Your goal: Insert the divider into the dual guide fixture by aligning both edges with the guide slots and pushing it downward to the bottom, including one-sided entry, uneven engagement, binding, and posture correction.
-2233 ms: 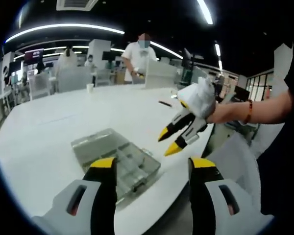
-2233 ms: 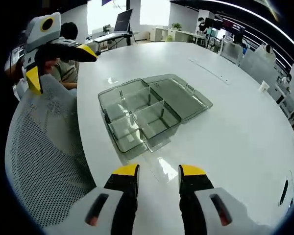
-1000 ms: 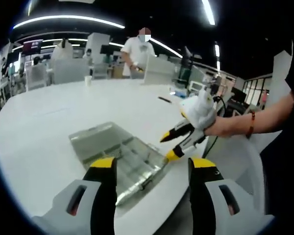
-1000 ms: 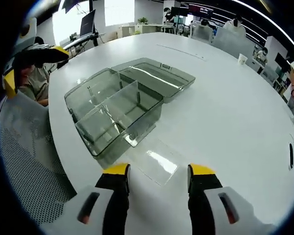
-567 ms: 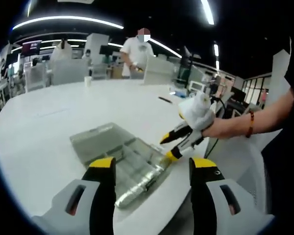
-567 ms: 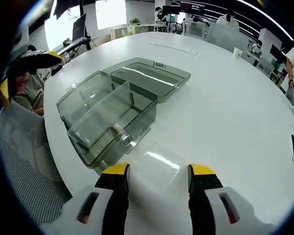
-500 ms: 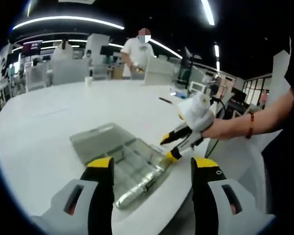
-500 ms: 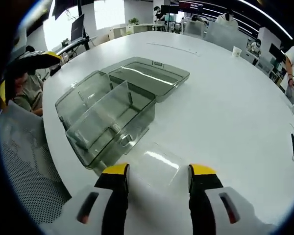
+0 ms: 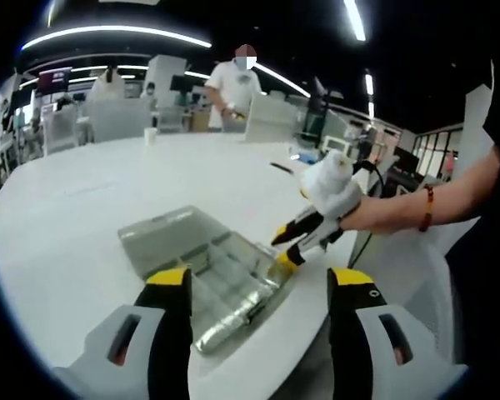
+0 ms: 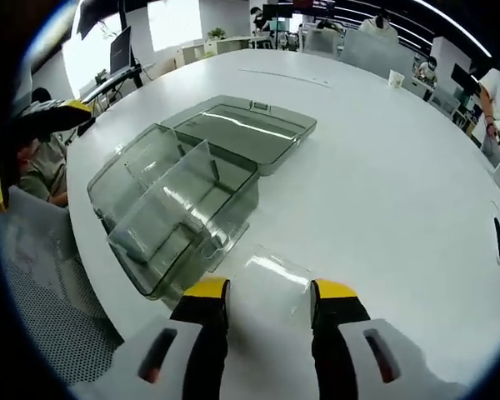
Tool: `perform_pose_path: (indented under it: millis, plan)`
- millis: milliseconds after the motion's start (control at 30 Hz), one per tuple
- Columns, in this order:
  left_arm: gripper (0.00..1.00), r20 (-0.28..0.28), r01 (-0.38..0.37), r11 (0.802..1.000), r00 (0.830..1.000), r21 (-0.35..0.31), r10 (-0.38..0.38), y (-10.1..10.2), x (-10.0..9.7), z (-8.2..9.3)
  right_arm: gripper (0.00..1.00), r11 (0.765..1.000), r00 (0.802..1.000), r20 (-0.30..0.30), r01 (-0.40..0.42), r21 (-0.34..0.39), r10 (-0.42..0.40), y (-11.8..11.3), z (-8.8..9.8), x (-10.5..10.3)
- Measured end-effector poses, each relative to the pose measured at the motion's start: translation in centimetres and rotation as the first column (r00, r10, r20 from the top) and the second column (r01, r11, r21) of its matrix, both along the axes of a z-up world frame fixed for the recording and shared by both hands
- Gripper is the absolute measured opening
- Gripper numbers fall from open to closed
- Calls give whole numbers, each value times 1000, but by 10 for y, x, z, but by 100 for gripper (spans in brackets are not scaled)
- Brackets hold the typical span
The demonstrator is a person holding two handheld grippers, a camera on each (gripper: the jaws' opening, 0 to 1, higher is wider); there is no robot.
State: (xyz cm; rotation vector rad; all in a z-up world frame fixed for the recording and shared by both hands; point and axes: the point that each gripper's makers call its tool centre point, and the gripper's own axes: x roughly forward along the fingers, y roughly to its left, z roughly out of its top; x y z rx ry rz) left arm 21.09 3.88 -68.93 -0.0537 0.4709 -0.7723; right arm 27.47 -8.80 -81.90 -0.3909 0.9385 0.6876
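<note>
Right gripper (image 10: 259, 293): you've lowered its parted, empty jaws around the clear flat plastic divider (image 10: 271, 273) on the white tabletop (image 10: 383, 183).
Left gripper (image 9: 256, 283): apart, hovering.
Meaning: pickup imminent; smoky transparent guide box (image 10: 179, 204) awaits.

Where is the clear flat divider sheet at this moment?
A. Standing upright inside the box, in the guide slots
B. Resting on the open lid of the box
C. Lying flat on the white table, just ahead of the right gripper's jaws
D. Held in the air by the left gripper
C: in the right gripper view the divider lies flat on the table beside the box, just ahead of the right gripper, whose jaws stand open.
</note>
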Motion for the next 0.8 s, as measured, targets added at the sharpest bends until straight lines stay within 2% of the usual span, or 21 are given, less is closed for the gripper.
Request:
perform_pose_path:
  millis: [333, 667, 800]
  plan:
    - [64, 2, 12, 1000, 1000, -5, -12, -5, 0, 2, 27, 999, 999, -28, 18, -35, -19, 0, 1, -2]
    - [64, 7, 6, 1000, 1000, -5, -6, -4, 2, 5, 26, 998, 998, -19, 57, -31, -57, -15, 3, -3]
    - [64, 8, 7, 1000, 1000, -7, -7, -6, 1, 6, 26, 997, 997, 2, 83, -7, -83, -18, 12, -1]
